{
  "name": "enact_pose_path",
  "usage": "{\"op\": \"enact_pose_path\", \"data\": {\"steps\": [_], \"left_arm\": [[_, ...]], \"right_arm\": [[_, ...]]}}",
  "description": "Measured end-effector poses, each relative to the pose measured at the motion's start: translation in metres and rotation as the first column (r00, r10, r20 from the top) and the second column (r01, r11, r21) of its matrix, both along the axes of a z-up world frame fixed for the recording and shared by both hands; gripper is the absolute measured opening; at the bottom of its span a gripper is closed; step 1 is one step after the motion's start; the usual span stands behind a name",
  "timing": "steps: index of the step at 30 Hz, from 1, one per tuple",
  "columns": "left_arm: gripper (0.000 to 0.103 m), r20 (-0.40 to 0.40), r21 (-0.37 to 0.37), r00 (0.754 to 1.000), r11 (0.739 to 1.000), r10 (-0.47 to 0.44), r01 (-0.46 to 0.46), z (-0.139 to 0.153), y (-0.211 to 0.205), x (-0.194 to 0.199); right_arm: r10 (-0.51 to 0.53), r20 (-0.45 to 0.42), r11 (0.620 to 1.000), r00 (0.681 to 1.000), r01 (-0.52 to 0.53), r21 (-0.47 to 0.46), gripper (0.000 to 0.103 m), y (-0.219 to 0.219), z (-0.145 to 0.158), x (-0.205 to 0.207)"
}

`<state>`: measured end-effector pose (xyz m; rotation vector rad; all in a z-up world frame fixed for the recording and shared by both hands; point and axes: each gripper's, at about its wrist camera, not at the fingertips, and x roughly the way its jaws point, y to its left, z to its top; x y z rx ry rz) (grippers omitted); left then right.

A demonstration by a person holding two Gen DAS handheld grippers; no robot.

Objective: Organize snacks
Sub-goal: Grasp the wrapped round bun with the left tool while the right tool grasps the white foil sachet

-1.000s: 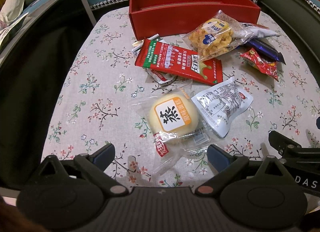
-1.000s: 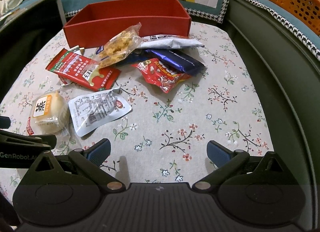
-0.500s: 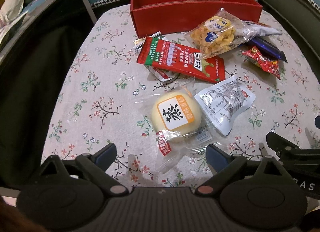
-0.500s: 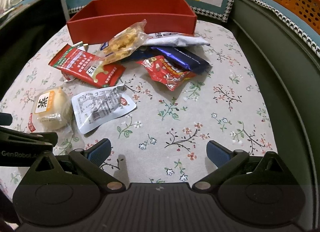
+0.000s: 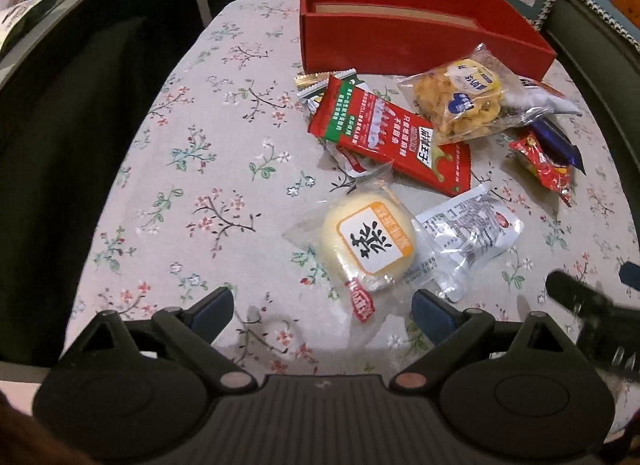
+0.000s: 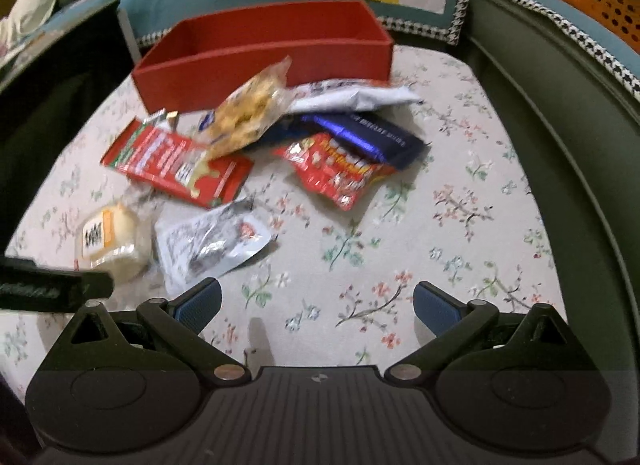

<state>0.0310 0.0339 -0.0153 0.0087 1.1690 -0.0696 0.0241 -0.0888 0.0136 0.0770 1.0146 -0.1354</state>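
Between the spread fingers of the left claw (image 5: 322, 307), which grips nothing, lies the near edge of the round yellow bun (image 5: 366, 243) in its clear wrapper, so this claw looks lined up to take that packet first, being the nearest one. Just right of the bun, touching its wrapper, sits a silver pouch (image 5: 472, 231). Farther off, a long red packet (image 5: 390, 135) lies slantwise, with a clear bag of golden crisps (image 5: 460, 103) overlapping its far end. Over on the right, the right claw (image 6: 318, 307) also stands apart and empty above bare flowered desk (image 6: 460, 201), probably waiting its turn nearer the pile. Beyond it a small red sachet (image 6: 336, 169) rests partly under a dark blue bar (image 6: 372, 135), with a white packet (image 6: 360, 95) behind. At the far edge stands the red box (image 6: 264, 59), open on top, apparently empty, likely the place where every snack belongs; none is inside yet.
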Motion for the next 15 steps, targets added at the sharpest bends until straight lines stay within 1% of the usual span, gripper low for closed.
{"op": "enact_pose_path", "data": {"steps": [3,5,7,9,10,11,12,13,15], "left_arm": [[0.103,0.034,0.001,0.999,0.999,-0.041,0.041,0.01,-0.004,0.003],[0.103,0.047,0.01,0.993,0.994,-0.106,0.106,0.013,-0.012,0.011],[0.103,0.025,0.024,0.998,0.998,-0.058,0.057,0.009,-0.014,0.021],[0.103,0.039,0.021,0.998,0.999,-0.041,0.04,0.006,-0.016,0.031],[0.103,0.053,0.045,0.997,0.998,-0.055,0.053,0.005,-0.019,0.035],[0.103,0.052,0.071,0.994,0.993,-0.099,0.095,0.003,-0.022,0.039],[0.103,0.042,0.079,0.99,0.988,-0.138,0.134,0.002,-0.024,0.04],[0.103,0.038,0.074,0.987,0.985,-0.156,0.153,0.003,-0.023,0.041],[0.103,0.023,0.046,0.991,0.99,-0.134,0.133,0.004,-0.017,0.046]], "right_arm": [[-0.005,-0.011,0.999,1.0,0.006,0.051,0.103,-0.005,0.0,0.002],[0.003,-0.014,0.998,1.0,-0.002,0.068,0.103,-0.005,-0.001,0.003],[0.012,-0.016,0.998,1.0,-0.011,0.062,0.103,-0.002,-0.002,0.003],[0.017,-0.019,0.998,1.0,-0.016,0.067,0.103,-0.001,-0.002,0.004],[0.019,-0.02,0.997,1.0,-0.018,0.071,0.103,-0.002,-0.002,0.004],[0.022,-0.023,0.997,1.0,-0.02,0.075,0.103,-0.002,-0.002,0.005],[0.021,-0.024,0.997,0.999,-0.019,0.074,0.103,-0.002,-0.002,0.005],[0.018,-0.025,0.997,1.0,-0.016,0.074,0.103,-0.003,-0.001,0.005],[0.007,-0.024,0.996,1.0,-0.005,0.085,0.103,-0.005,-0.001,0.006]]}}
